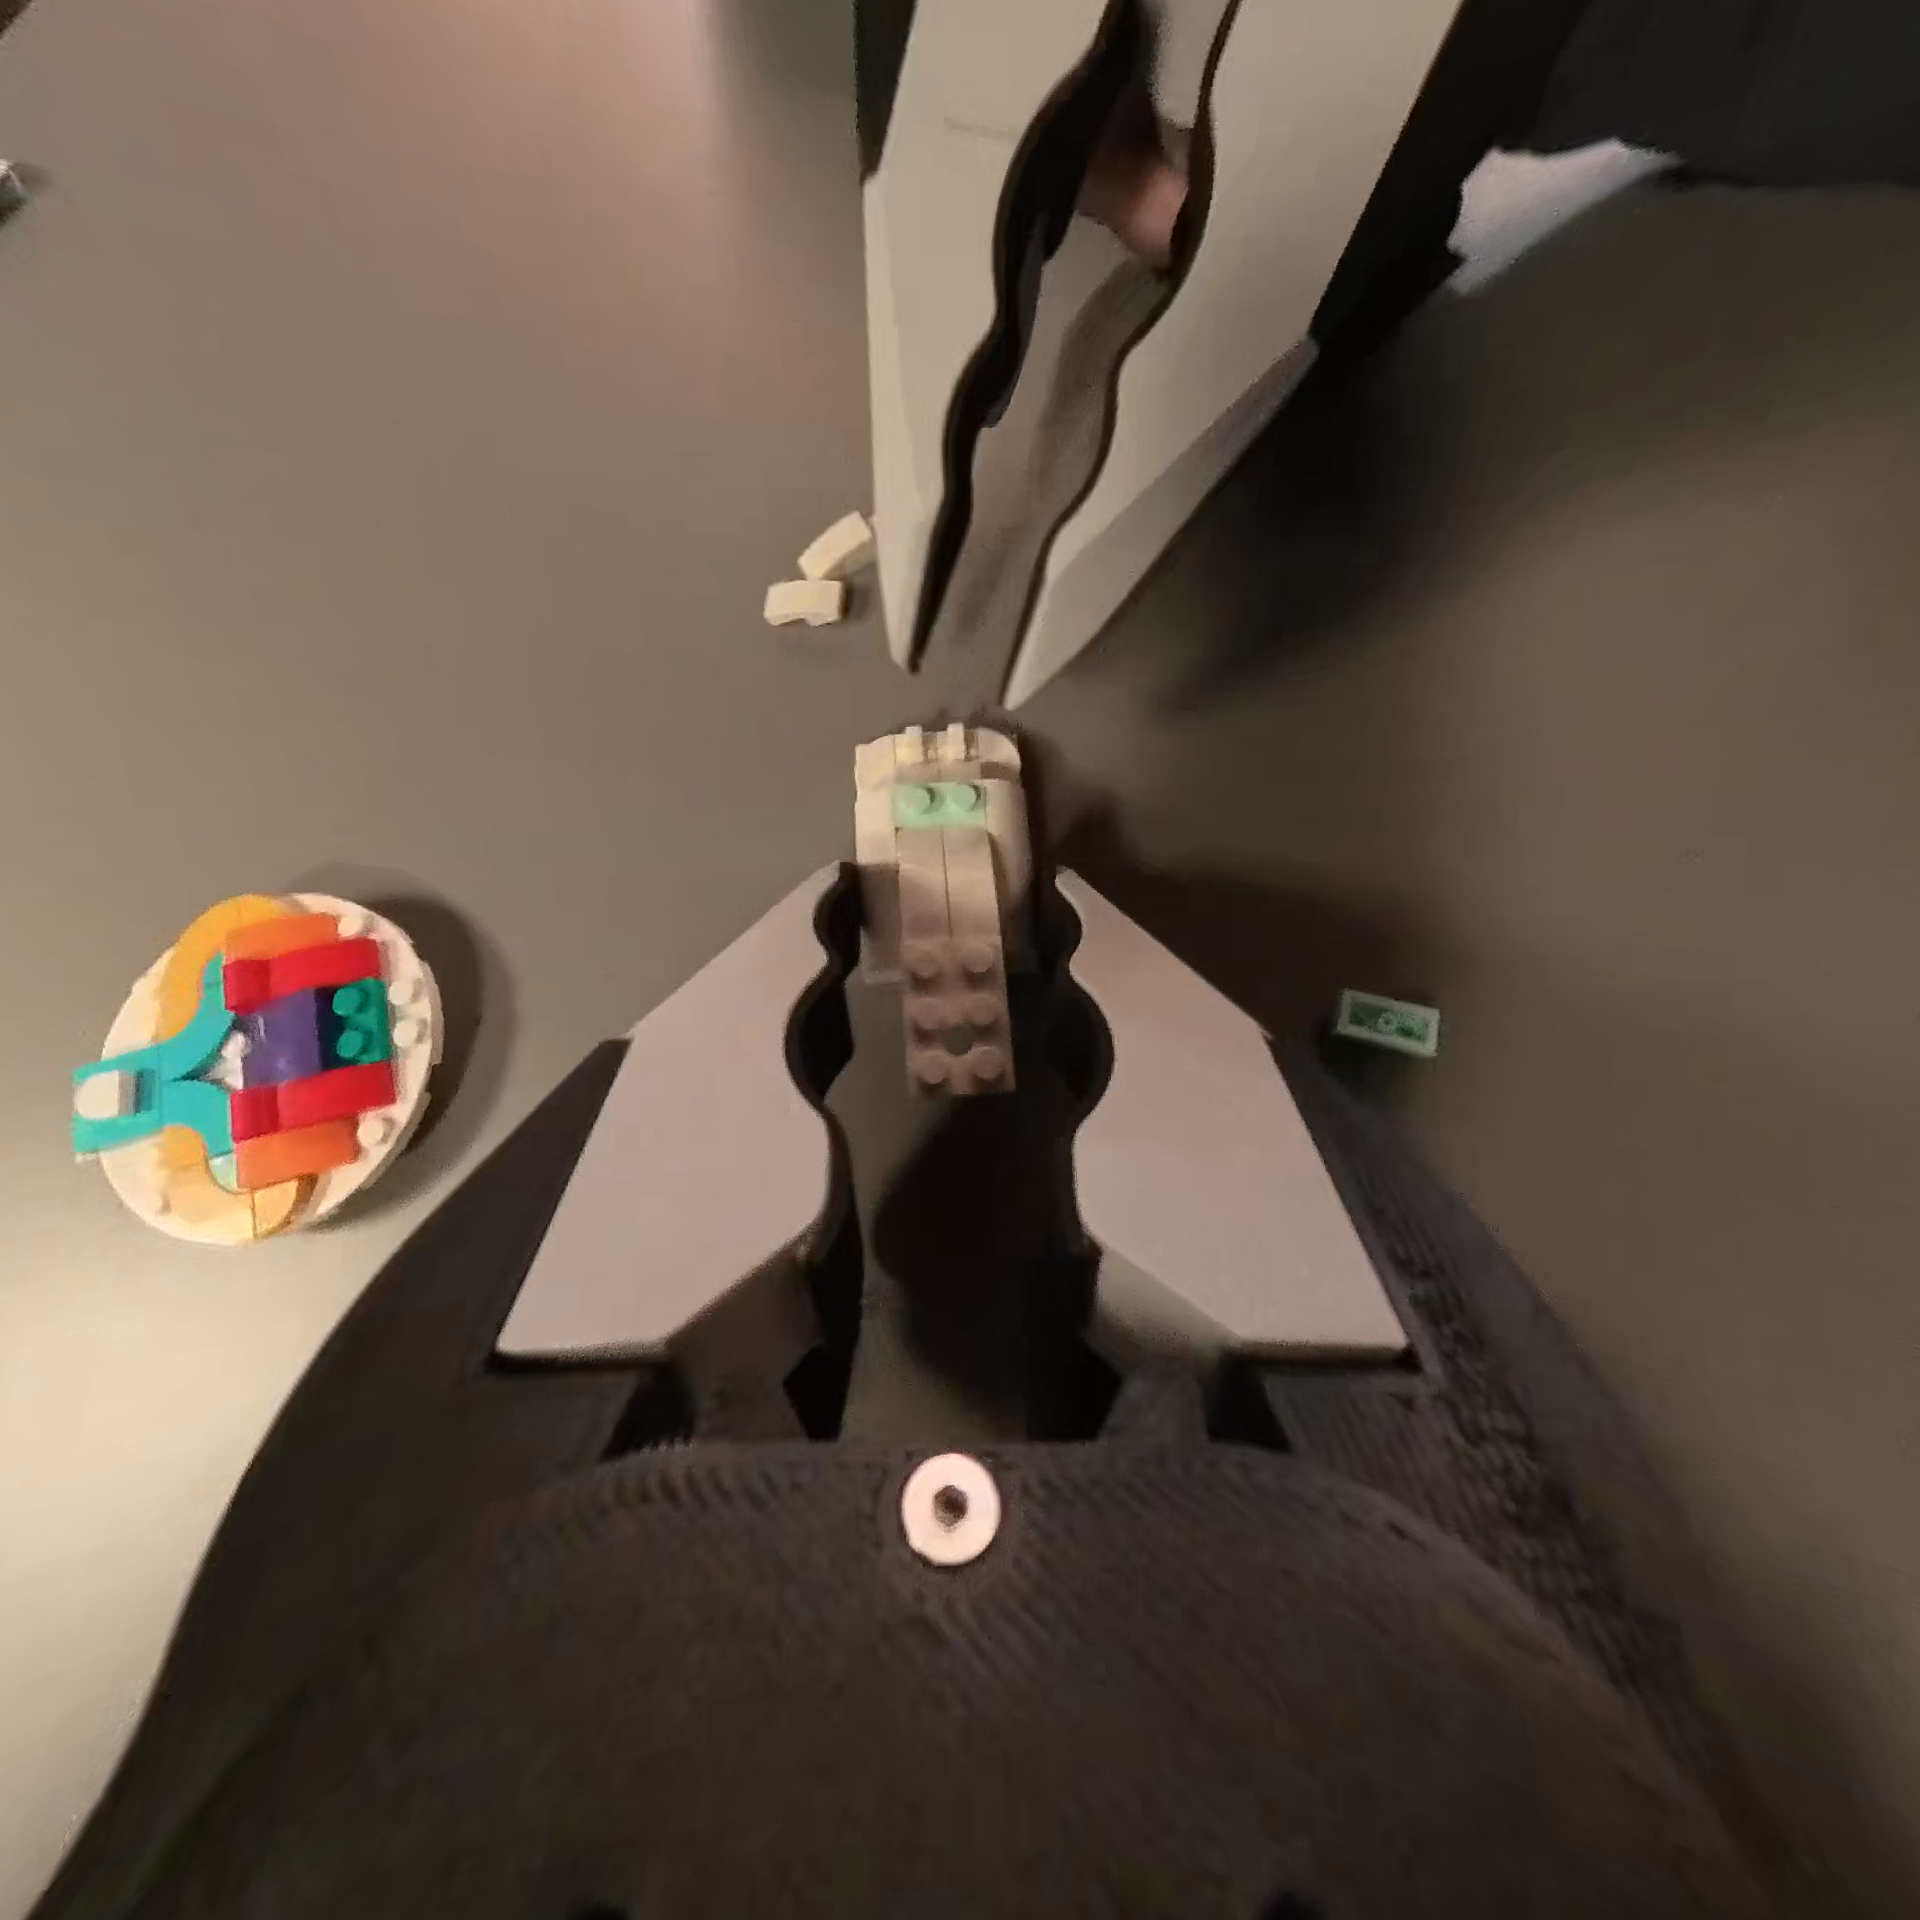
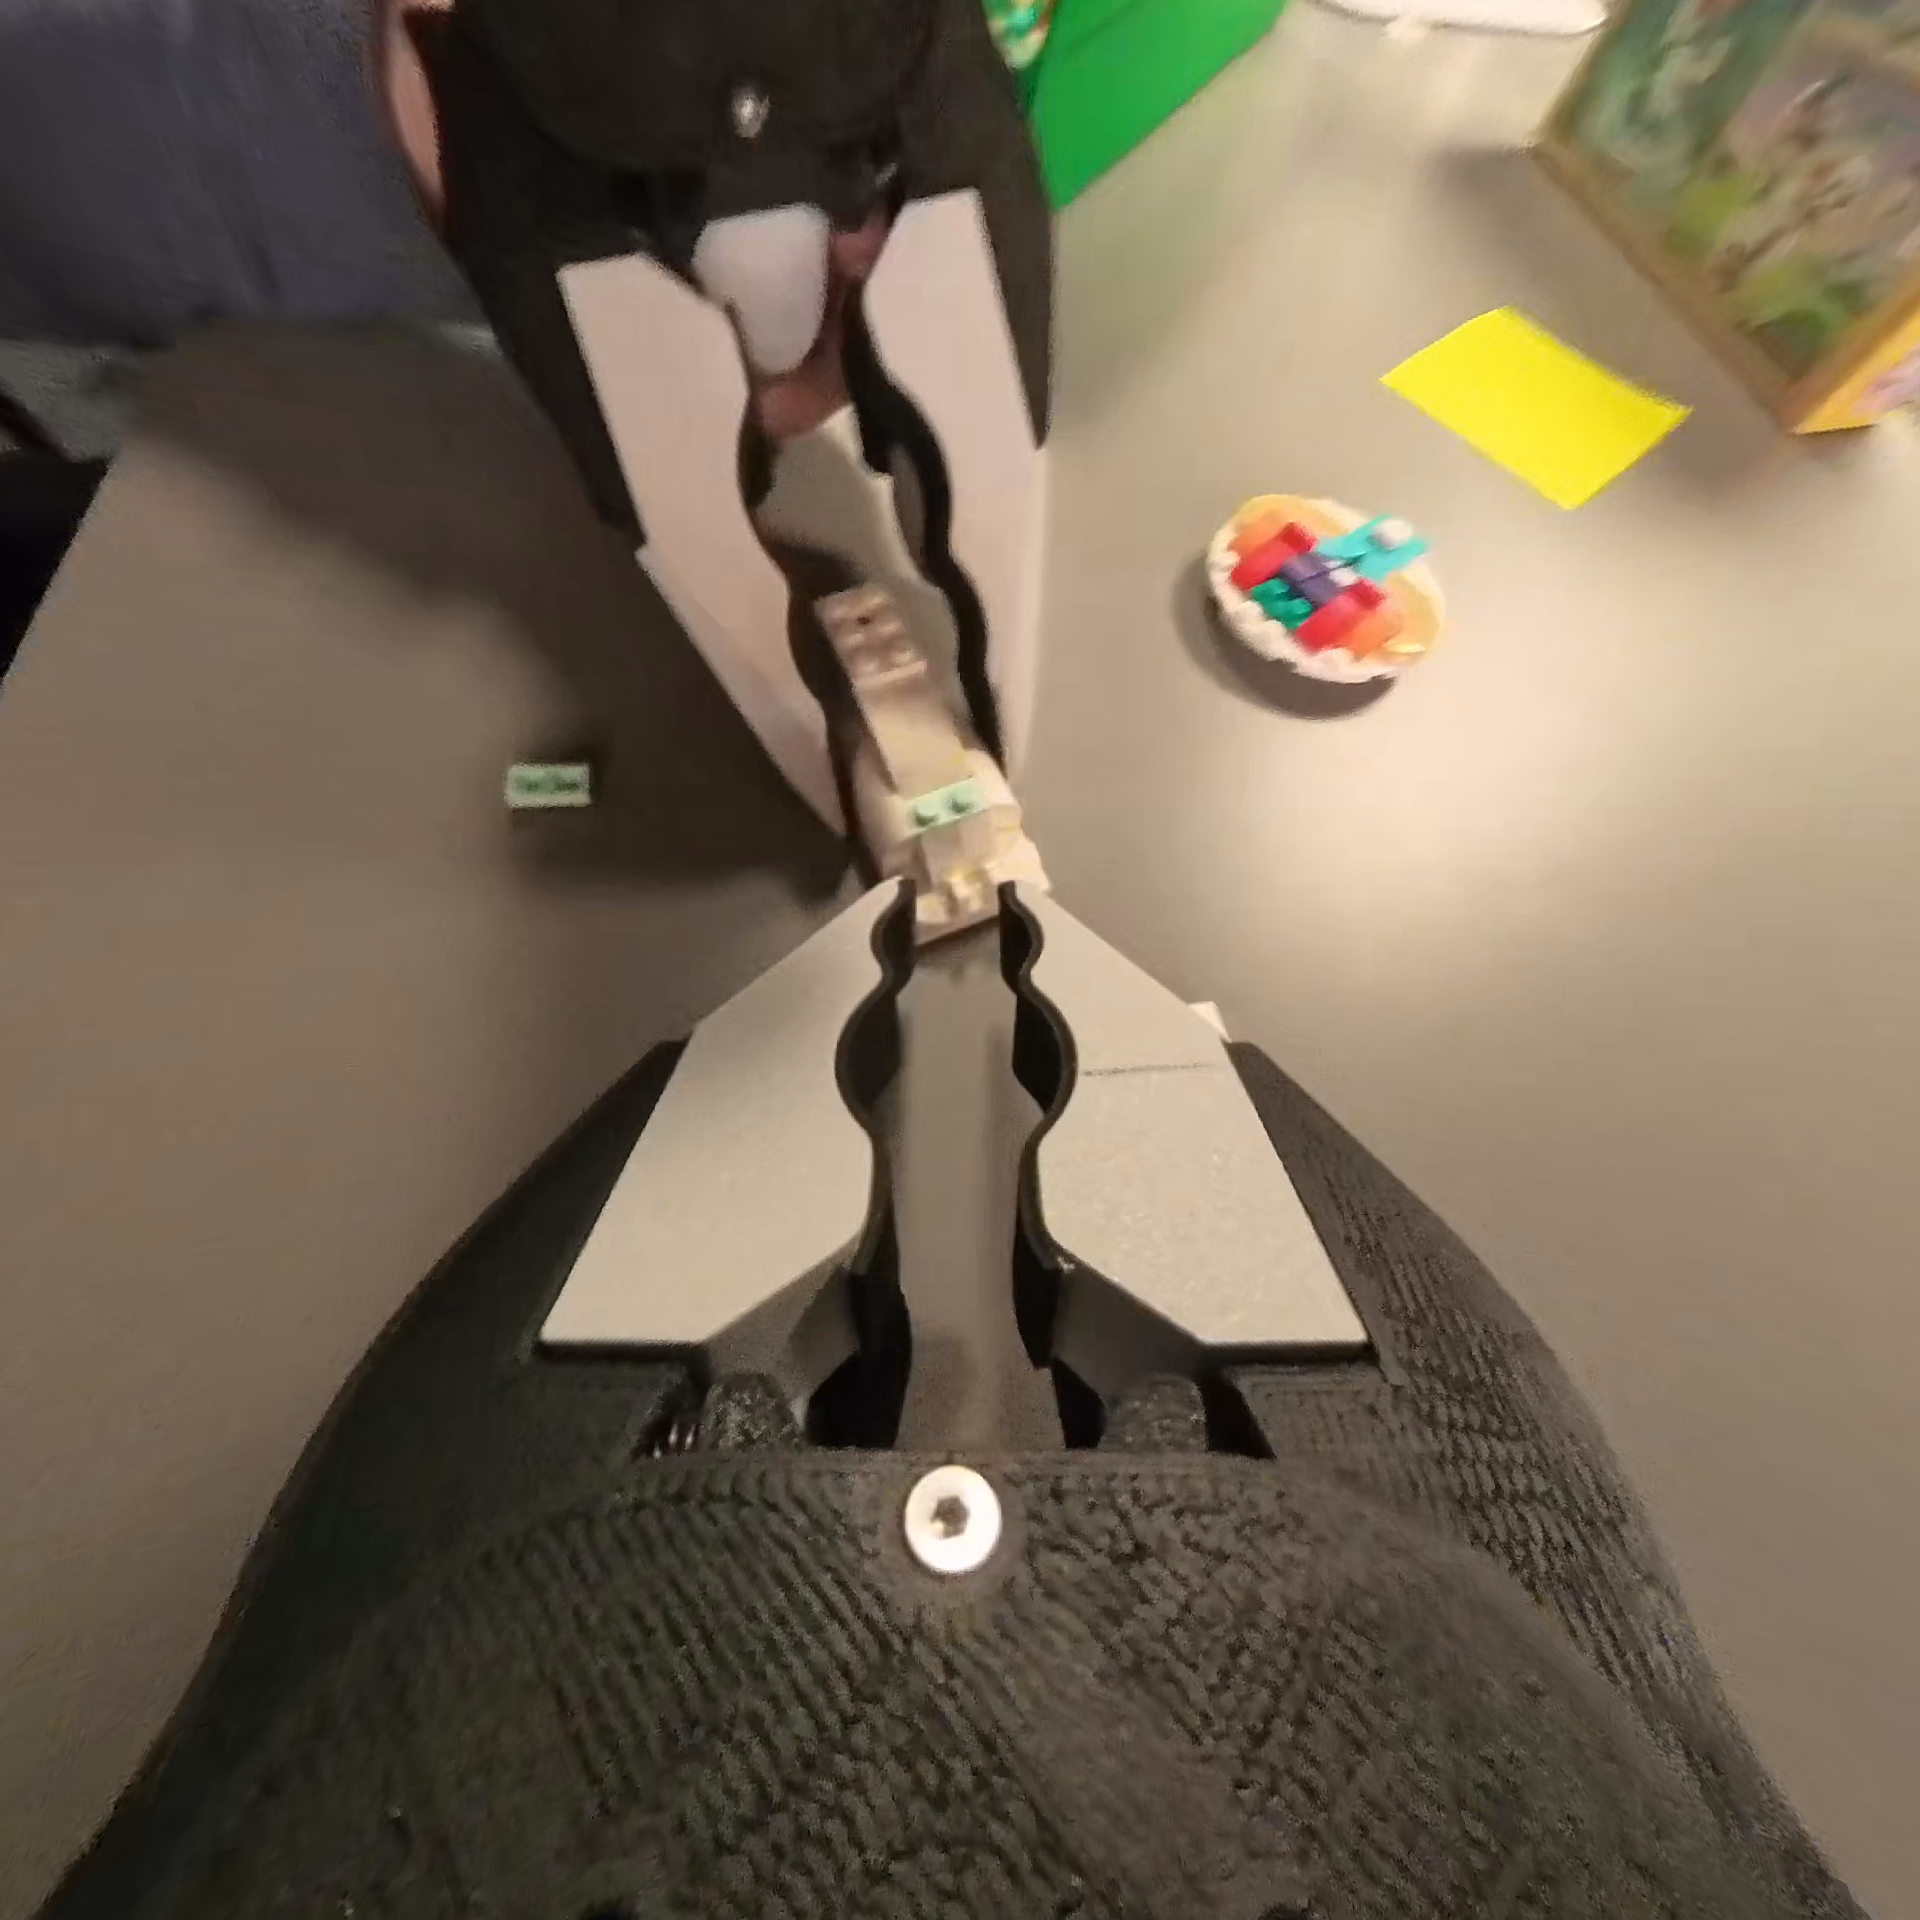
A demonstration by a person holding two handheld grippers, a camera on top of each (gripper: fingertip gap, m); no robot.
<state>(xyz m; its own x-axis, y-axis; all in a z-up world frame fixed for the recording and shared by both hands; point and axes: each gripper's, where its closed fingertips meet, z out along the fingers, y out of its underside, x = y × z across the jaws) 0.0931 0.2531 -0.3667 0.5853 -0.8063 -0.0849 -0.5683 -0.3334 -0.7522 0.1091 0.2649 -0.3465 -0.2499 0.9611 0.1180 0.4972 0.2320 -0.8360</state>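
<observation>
A tan and grey brick assembly (image 1: 951, 935) with a small mint-green plate on top is held above the dark table. My left gripper (image 1: 945, 883) is shut on its studded grey end. My right gripper (image 2: 956, 899) faces it from the other side, and its fingertips close on the cream end of the assembly (image 2: 894, 707). In the left wrist view the right gripper (image 1: 961, 681) comes down from the top, tips at the assembly's far end. In the right wrist view the left gripper (image 2: 930, 795) reaches in from the top.
A round cream build (image 1: 281, 1060) with red, orange and teal bricks lies to the side (image 2: 1325, 587). A small green tile (image 1: 1387, 1023) and two loose cream pieces (image 1: 831, 545) lie on the table. A yellow sheet (image 2: 1538, 405), a picture box (image 2: 1766, 187) and a green sheet (image 2: 1132, 83) are farther off. The tips of both grippers are at nearly the same place. The small green tile (image 1: 1387, 1023) sits 6 centimetres or so from the ends of my left fingers. My right wrist view (image 2: 541, 792) looks at it from another angle.
</observation>
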